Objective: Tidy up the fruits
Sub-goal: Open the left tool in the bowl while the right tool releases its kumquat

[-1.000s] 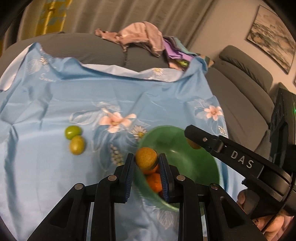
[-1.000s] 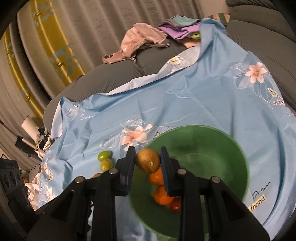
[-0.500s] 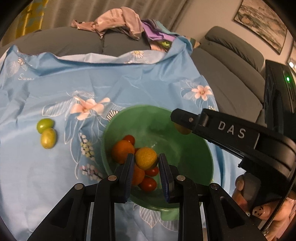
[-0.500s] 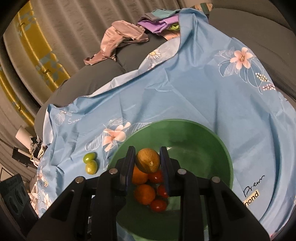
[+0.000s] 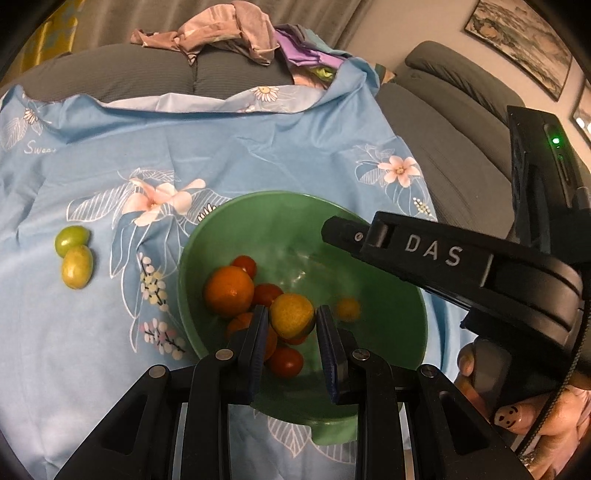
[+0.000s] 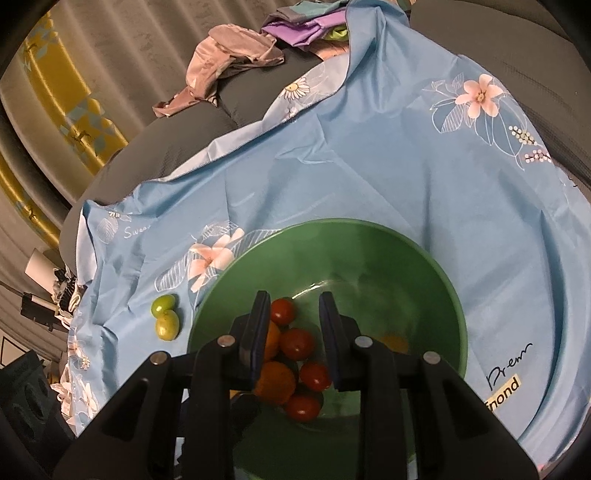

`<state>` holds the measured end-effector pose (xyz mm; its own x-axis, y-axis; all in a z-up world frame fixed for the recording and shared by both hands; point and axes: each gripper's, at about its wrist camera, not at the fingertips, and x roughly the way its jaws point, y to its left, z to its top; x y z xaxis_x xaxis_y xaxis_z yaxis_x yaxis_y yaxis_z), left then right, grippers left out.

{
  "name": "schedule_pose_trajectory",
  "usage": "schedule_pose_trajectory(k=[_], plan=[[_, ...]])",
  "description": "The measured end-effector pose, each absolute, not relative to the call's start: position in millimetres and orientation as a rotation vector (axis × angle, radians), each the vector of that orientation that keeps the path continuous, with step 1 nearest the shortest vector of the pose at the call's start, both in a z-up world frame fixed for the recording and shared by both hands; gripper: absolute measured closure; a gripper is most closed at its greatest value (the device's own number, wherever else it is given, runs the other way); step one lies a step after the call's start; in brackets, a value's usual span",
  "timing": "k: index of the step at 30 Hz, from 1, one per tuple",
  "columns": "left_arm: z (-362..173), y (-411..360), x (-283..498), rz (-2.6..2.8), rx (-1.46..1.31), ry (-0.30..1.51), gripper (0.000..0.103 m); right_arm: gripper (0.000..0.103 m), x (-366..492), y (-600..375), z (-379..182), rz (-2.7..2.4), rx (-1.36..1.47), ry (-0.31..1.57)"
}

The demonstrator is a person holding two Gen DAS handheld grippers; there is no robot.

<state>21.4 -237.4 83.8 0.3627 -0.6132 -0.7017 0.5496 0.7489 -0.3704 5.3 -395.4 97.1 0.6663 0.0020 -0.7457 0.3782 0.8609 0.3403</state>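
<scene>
A green bowl (image 5: 402,295) sits on the blue flowered cloth and holds oranges (image 5: 229,291) and several small red tomatoes (image 5: 285,362). My left gripper (image 5: 290,320) is over the bowl, shut on a yellow-orange fruit (image 5: 291,316). My right gripper (image 6: 293,306) is open and empty above the bowl (image 6: 439,280); a small yellow fruit (image 6: 394,342) lies blurred in the bowl below it, also in the left wrist view (image 5: 348,309). Two green fruits (image 5: 74,254) lie on the cloth left of the bowl, also in the right wrist view (image 6: 165,320).
The blue cloth (image 5: 258,147) covers a grey sofa (image 5: 454,147). A pile of clothes (image 5: 236,33) lies on the sofa back. The right gripper's body (image 5: 461,266) reaches over the bowl's right rim in the left wrist view.
My right gripper has opened and let its brownish fruit fall into the bowl. Both grippers have moved further over the bowl. The left gripper keeps its fruit.
</scene>
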Motion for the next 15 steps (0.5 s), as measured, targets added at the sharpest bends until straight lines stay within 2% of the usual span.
schedule_pose_trajectory(k=[15], plan=[[82.1, -238.7, 20.8, -0.784, -0.099, 0.964, 0.076, 0.073, 4.6, -397.1, 96.1, -0.255, 0.504, 0.830]])
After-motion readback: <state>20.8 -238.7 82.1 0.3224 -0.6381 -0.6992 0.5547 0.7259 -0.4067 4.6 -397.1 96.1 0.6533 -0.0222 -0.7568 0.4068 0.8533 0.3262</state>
